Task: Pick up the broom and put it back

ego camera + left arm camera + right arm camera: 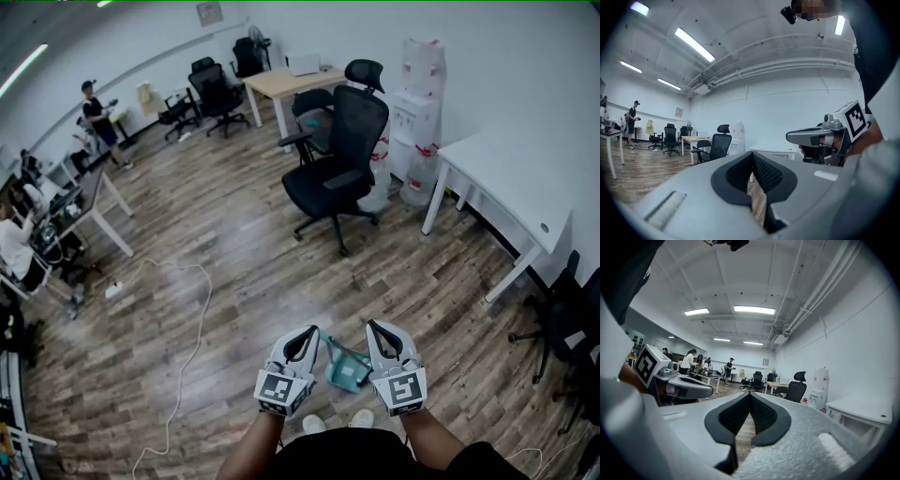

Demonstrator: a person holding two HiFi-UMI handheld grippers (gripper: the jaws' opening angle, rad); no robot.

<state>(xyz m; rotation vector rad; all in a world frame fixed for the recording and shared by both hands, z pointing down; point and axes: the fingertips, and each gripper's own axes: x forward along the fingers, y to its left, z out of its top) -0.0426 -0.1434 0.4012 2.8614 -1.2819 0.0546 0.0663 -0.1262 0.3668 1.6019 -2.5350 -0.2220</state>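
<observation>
Currently, both grippers are held level over the wood-plank floor [234, 272], close to the bottom edge of the head view. The left gripper [310, 331] has its two jaws together: in the left gripper view the black, cross-hatched rubber pads [764, 173] meet at the tips, with only a narrow V-shaped slit behind them through which floor planks show. The right gripper [374, 326] is in the same condition, with its textured pads [761, 416] touching at the front and nothing between them. Each gripper has a smooth grey moulded shell and a cube printed with black-and-white square markers at the rear.

On the floor between the two grippers lies a teal plastic item [344, 367], angular and scoop-like in outline. Whether it belongs to the broom or is a dustpan cannot be told, and no long handle can be made out.

A black mesh-back office chair [342, 155] on a star-shaped castor base stands near the middle of the floor. A white rectangular table [511, 178] occupies the right edge, just beside a white water dispenser [417, 103]. A thin white cable [192, 319] snakes in loose curves across the planks toward the lower left corner.
</observation>
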